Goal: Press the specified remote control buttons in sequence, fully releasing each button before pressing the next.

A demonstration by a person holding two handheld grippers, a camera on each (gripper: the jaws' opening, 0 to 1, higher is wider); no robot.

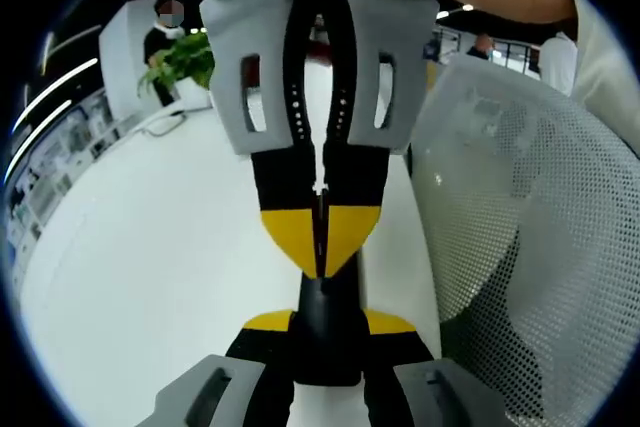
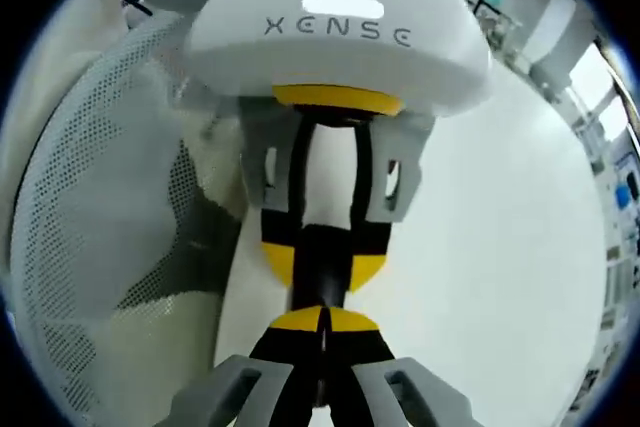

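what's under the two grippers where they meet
A white table lies below them. The left gripper and right gripper meet tip to tip, and a black object sits in the left gripper's jaws. The surface directly beneath the tips is covered.

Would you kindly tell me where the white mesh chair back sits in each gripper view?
Left gripper view: mesh chair back on the right side.
Right gripper view: on the left side.
Shared landmark: black remote clamped in the left gripper, right gripper's shut tips meeting it.

Smooth glossy white table (image 1: 150, 277); perforated white mesh chair back (image 1: 520, 247); matt plastic gripper (image 1: 320, 322)
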